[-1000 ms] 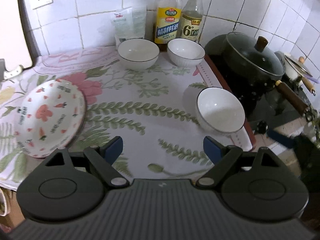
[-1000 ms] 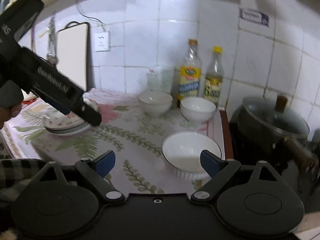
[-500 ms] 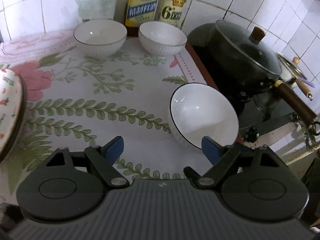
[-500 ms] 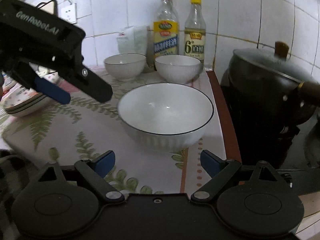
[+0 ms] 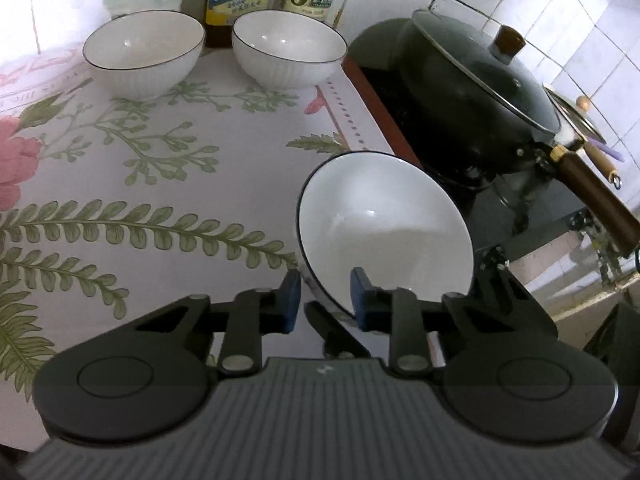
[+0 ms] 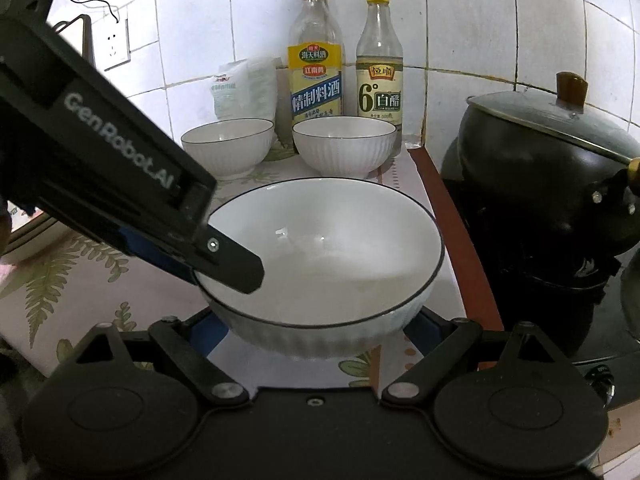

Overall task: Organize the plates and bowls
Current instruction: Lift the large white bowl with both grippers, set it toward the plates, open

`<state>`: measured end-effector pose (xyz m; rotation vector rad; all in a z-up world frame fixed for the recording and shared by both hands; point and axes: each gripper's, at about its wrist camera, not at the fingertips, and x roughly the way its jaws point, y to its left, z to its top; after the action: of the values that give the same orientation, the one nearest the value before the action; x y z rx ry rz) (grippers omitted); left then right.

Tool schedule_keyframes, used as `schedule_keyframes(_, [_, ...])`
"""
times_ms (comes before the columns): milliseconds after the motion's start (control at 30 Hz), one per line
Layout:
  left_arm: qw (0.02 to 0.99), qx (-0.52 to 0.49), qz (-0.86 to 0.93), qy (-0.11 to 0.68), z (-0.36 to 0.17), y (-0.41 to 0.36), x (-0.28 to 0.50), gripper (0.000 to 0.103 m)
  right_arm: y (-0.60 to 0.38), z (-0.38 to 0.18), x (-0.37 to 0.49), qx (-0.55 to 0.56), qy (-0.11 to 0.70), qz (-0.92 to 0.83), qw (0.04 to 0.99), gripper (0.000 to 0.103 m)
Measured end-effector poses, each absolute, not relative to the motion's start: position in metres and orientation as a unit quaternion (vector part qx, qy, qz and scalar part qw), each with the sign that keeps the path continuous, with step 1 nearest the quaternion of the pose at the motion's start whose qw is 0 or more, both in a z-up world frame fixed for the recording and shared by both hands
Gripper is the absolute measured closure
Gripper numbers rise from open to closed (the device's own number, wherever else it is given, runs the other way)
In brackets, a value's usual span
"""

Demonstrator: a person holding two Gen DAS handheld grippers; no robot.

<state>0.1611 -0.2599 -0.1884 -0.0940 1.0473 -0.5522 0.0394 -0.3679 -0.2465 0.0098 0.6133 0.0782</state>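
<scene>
The left claw is closing over the near rim of the bowl at the worktop's right edge; the right claw is standing apart around it. Two bowls are waiting unstacked at the back edge.

— Left gripper pitched steeply downward, jaws closing, one blue pad either side of a bowl's near rim.

— And the right gripper?

— Angled down more gently, jaws spread wide, blue pads flanking that bowl's base; contact I can't tell.
</scene>
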Motion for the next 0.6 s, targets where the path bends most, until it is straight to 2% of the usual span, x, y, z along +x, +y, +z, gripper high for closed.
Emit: schedule_keyframes(600, [0.819,-0.016,-0.257,0.514,-0.168,-0.24,0.136,0.079,-0.341,-0.226,0.013,0.0,0.303,0.041,0.952,0.008])
